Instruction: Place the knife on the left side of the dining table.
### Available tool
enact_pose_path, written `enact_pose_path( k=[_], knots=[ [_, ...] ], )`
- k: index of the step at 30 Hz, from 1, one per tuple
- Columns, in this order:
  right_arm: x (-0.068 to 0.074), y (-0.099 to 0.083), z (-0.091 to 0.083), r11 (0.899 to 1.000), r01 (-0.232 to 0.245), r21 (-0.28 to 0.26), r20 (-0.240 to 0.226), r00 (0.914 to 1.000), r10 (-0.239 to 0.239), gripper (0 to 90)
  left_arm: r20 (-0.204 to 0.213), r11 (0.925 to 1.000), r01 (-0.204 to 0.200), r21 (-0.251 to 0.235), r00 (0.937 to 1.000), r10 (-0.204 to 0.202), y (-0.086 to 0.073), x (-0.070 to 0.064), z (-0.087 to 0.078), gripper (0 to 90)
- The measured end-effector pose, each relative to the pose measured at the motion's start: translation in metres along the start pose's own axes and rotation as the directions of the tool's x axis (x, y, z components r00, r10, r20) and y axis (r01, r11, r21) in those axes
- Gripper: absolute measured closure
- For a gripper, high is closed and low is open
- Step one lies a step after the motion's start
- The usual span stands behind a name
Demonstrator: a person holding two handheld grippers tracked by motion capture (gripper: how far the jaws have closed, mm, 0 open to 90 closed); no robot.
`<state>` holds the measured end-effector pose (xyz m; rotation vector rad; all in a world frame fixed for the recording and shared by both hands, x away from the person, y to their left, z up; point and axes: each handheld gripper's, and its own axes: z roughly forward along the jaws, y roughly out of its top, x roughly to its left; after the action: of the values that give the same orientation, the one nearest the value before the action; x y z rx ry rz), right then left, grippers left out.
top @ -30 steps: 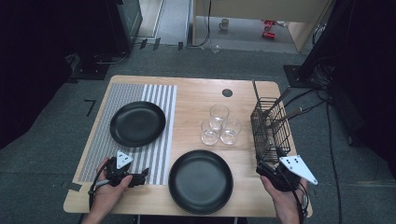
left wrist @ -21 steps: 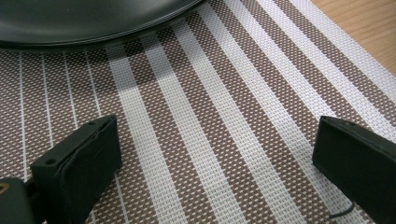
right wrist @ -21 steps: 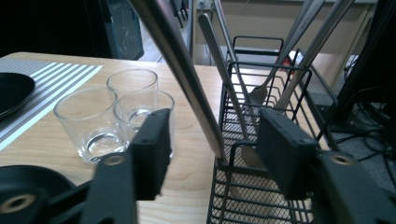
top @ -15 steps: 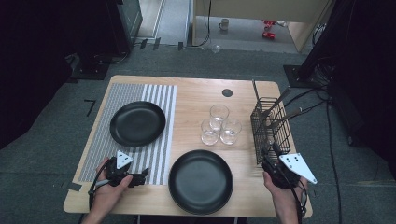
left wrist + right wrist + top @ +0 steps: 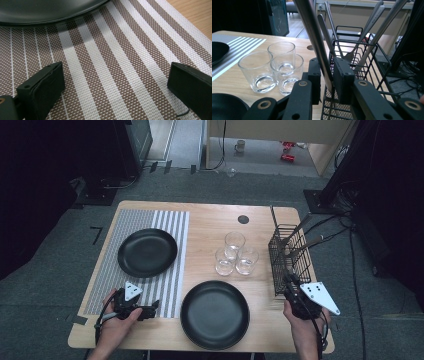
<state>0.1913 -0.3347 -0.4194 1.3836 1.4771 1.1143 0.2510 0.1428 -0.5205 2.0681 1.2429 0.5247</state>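
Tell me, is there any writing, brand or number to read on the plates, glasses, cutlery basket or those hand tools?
None can be read.
The plates, glasses, wire cutlery basket and placemat look plain.
The right gripper, shut on a utensil handle, and the open left gripper show bare black parts.

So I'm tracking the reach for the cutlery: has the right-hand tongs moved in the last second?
Yes. The right tongs moved forward, closing on the wire basket's near end, and are shut on a utensil handle.

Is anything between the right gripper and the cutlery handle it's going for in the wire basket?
No. The right gripper already has its jaws closed on a metal cutlery handle standing in the wire basket; nothing sits between them.
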Motion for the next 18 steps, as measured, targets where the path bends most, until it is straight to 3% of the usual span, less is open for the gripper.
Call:
enact_pose_path(
  k=[5,14,18],
  knots=[
    [-0.003,0.003,0.002,1.000,-0.001,-0.002,0.012,0.9999,0.001,79.0,0.000,1.0000,0.000,0.000,1.0000,0.000,0.000,0.000,0.000,1.1],
    [-0.020,0.008,0.006,0.999,-0.034,-0.012,0.062,0.9975,0.035,83.8,0.000,1.0000,0.000,0.000,1.0000,0.000,0.000,0.000,0.000,1.1],
    [-0.027,0.008,0.007,0.999,-0.051,-0.017,0.063,0.9967,0.052,84.1,0.001,1.0000,0.000,0.000,1.0000,0.000,0.000,0.000,0.000,1.1]
  ],
)
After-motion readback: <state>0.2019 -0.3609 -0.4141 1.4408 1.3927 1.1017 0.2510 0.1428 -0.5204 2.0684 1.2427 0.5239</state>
